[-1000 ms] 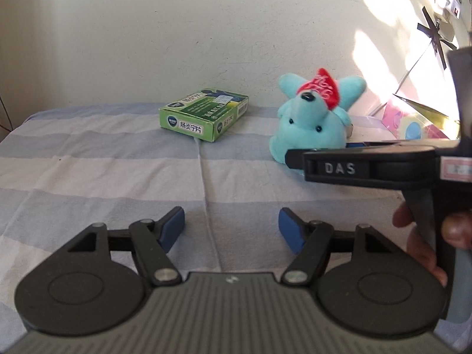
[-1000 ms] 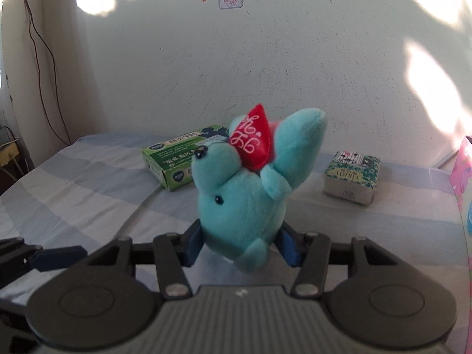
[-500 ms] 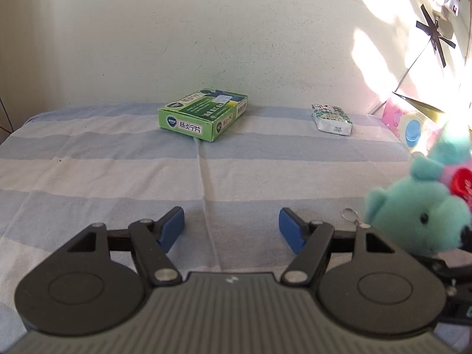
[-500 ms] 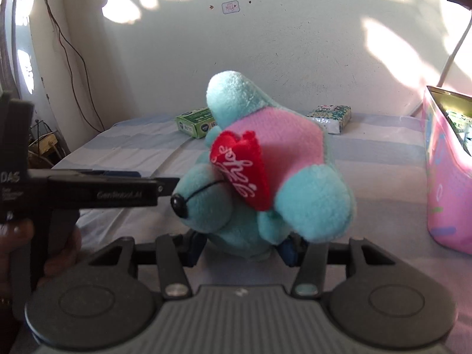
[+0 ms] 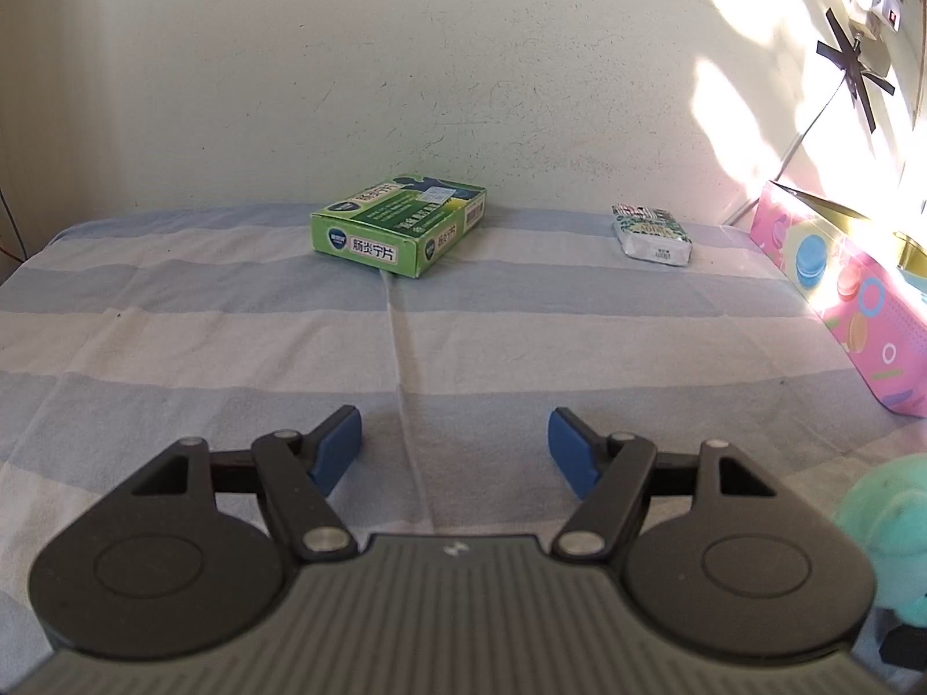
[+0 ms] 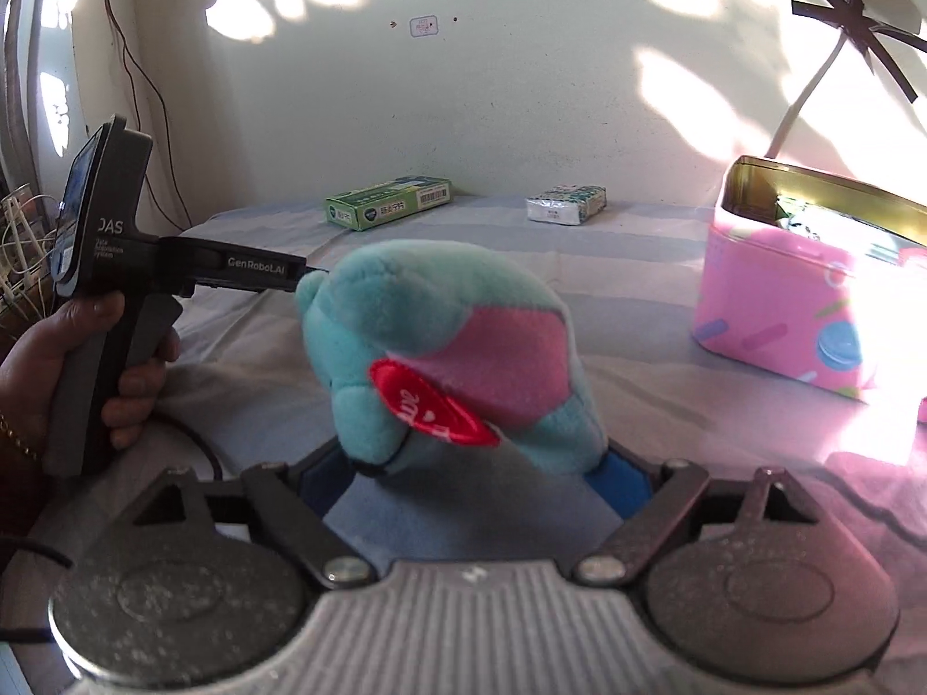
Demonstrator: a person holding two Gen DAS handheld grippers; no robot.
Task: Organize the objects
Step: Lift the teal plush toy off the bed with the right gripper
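A teal plush toy (image 6: pixel 452 347) with a pink belly and a red heart tag lies tipped over between the fingers of my right gripper (image 6: pixel 472 480). The jaws are opening, and the blue pads (image 6: pixel 623 483) stand wide on either side of its base without squeezing it. In the left wrist view the toy (image 5: pixel 886 527) shows at the lower right edge. My left gripper (image 5: pixel 455 446) hovers open over the striped cloth with nothing between its fingers. A green box (image 5: pixel 400 226) and a small white-green packet (image 5: pixel 654 231) lie near the wall.
An open pink tin (image 6: pixel 811 301) with things inside stands at the right on the striped cloth (image 5: pixel 232 347). A person's hand (image 6: pixel 75 359) holds the left gripper's handle (image 6: pixel 116 266) at the left of the right wrist view. Wires hang on the left wall.
The right gripper carried the plush toy from beside the green box over to the right, near the pink tin. Its jaws have spread and the toy has tipped over. The left gripper stayed still.
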